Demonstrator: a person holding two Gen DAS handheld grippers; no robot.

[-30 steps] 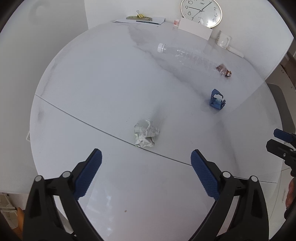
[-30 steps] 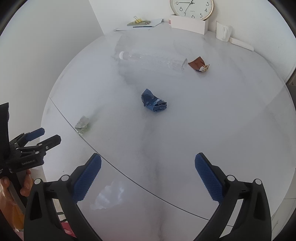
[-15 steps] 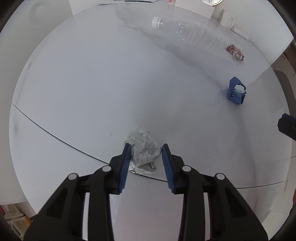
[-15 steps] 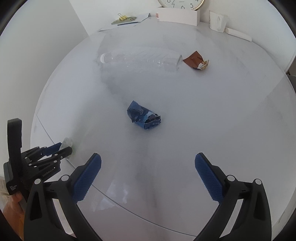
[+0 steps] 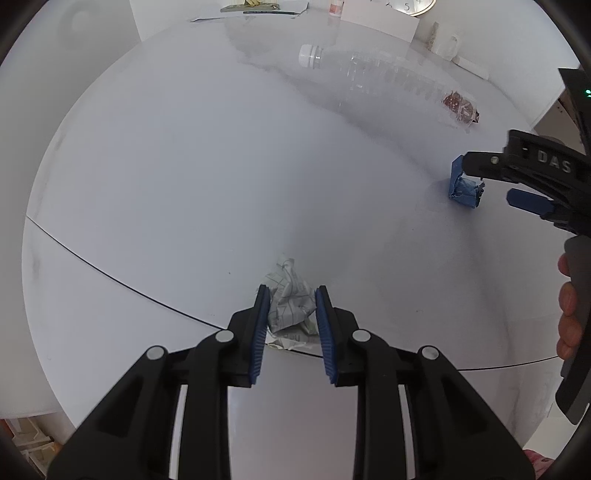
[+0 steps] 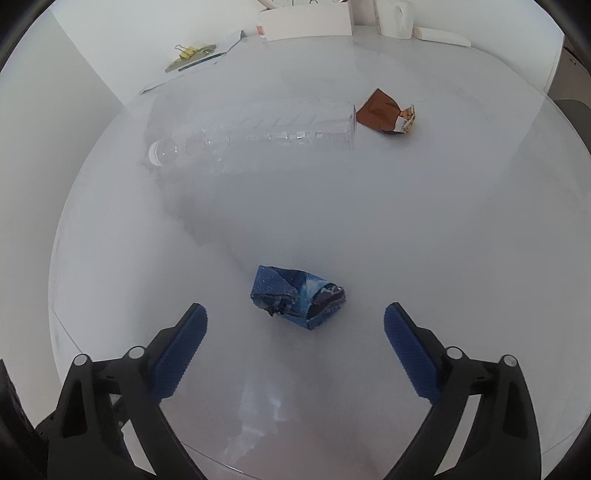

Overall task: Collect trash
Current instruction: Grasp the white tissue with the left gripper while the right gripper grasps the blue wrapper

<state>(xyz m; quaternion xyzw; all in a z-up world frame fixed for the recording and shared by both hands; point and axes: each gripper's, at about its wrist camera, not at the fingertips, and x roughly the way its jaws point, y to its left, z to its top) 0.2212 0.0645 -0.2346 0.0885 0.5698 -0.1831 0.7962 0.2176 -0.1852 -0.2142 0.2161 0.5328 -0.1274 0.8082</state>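
Observation:
My left gripper (image 5: 290, 295) is shut on a crumpled white paper ball (image 5: 290, 310) near the front of the round white table (image 5: 184, 166). My right gripper (image 6: 295, 317) is open, its jaws either side of a crumpled blue wrapper (image 6: 297, 295) that lies just ahead on the table. The right gripper also shows in the left wrist view (image 5: 491, 184), beside the blue wrapper (image 5: 461, 186). A clear plastic bottle (image 6: 258, 129) lies on its side farther back, with a brown wrapper (image 6: 384, 112) at its right end.
At the table's far edge are papers with a yellow binder clip (image 6: 192, 55), a white card (image 6: 306, 22) and a white cup (image 6: 397, 16). A dark seam (image 5: 110, 277) crosses the table top near the front.
The left gripper came down and shut on the paper ball. The right gripper moved forward, from the table's front to the blue wrapper, staying open.

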